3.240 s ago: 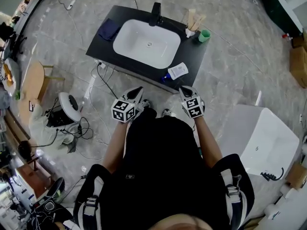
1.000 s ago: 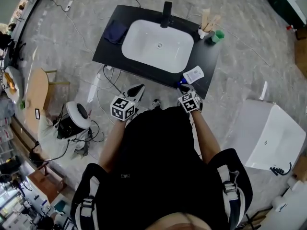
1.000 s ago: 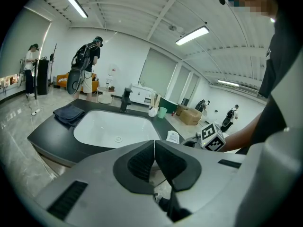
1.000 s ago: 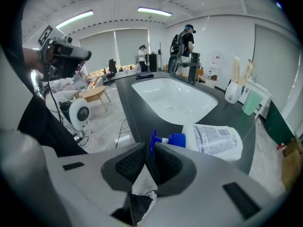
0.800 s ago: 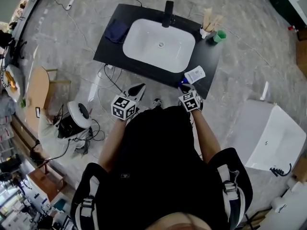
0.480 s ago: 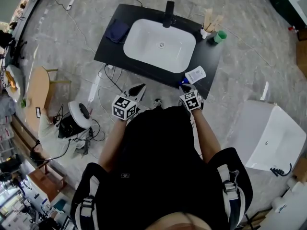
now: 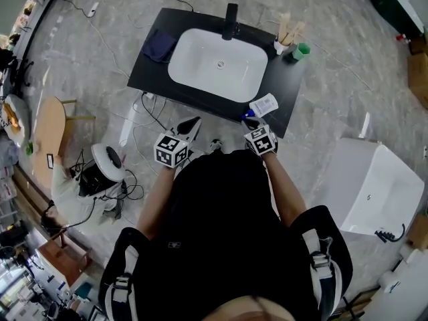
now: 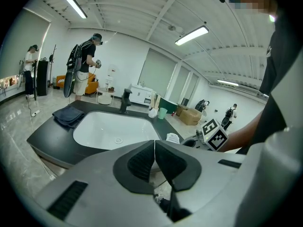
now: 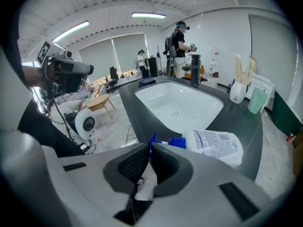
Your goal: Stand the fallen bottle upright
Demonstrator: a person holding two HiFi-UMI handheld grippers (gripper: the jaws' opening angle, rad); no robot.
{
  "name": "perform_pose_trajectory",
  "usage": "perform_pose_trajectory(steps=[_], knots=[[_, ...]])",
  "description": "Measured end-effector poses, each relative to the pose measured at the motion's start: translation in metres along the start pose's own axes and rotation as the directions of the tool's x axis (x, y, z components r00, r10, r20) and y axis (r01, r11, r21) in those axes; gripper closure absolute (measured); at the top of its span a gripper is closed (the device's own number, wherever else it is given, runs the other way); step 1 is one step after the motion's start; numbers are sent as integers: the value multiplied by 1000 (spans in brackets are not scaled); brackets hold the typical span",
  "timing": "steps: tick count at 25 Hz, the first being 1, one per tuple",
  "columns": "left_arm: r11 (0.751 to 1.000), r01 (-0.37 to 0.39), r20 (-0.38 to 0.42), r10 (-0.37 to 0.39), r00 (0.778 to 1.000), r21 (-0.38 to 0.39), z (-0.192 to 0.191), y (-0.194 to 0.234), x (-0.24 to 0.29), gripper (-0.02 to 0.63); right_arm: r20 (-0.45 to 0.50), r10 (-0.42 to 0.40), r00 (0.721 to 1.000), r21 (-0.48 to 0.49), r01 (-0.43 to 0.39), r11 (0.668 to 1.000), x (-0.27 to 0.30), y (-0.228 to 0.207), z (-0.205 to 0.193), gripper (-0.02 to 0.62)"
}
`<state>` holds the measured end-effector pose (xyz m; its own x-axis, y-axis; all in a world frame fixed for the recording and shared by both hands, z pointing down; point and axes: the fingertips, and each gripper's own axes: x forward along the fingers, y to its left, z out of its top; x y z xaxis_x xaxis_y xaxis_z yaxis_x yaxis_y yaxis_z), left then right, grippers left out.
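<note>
Black vanity counter (image 7: 279, 79) on a grey marble floor, with a white sink basin (image 7: 217, 62) sunk in its middle; we place everything off that basin. We see the pump bottle (image 9: 218, 146), white with a printed label, lying on its side on the counter. It is just off the basin's near right corner, close to the counter's front edge. Its blue pump head (image 9: 179, 142) is turned toward the person.

The right gripper (image 9: 149, 151) is pinched on the thin blue spout of that pump head. Its jaws have just been closing, and the spout sits between the tips with the pads pressing it. The bottle's body is clear of the jaws.

The left gripper (image 8: 154, 146) hangs off the basin's near side, out over the floor and apart from the counter. Its jaws are together, tips meeting, nothing between them.

- **Far edge of the basin:** we note a black faucet (image 7: 231, 12).
- **Left of the basin:** a folded dark blue cloth (image 7: 159, 45).
- **Beyond the far right corner:** a white holder (image 7: 279, 45) with pale wooden sticks, and a green cup (image 7: 302, 51) just beside it.
- **Floor left of the basin:** cables, a round white appliance (image 7: 103, 160) and a small wooden table (image 7: 48, 116).
- **Floor right of the basin:** a white tub (image 7: 374, 186).
- **Far behind the basin:** a person with a backpack (image 8: 86, 65).
</note>
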<state>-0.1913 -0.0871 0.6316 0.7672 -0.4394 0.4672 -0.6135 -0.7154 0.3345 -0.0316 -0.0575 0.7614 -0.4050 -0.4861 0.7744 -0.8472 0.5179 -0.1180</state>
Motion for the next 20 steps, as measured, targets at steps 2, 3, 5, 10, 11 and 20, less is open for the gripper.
perform_pose_trajectory(steps=[2,3,5,10,11,20], knots=[[1000,4,3,-4,1000,-4,1,-3,4,591,18,13,1000,-7,-13,1000,-3,3,6,519],[1000,6,5,-5,1000,-5,2,-4,5,591,26,19,999,-10,-19,1000,-6,4,11,518],[1000,9,7,-9,1000,-7,4,-7,8,591,34,28,999,-11,-27,1000,-15,7,20,516],[1000,24,8,-24,1000,-16,4,-18,22,591,88,59,994,66,-64,996,-33,0,34,511],[999,27,9,-27,1000,-18,5,-20,25,591,97,63,993,80,-71,994,-36,-2,36,509],[999,44,15,-43,999,-15,15,-44,49,591,133,206,969,103,-221,970,-64,-9,40,507]])
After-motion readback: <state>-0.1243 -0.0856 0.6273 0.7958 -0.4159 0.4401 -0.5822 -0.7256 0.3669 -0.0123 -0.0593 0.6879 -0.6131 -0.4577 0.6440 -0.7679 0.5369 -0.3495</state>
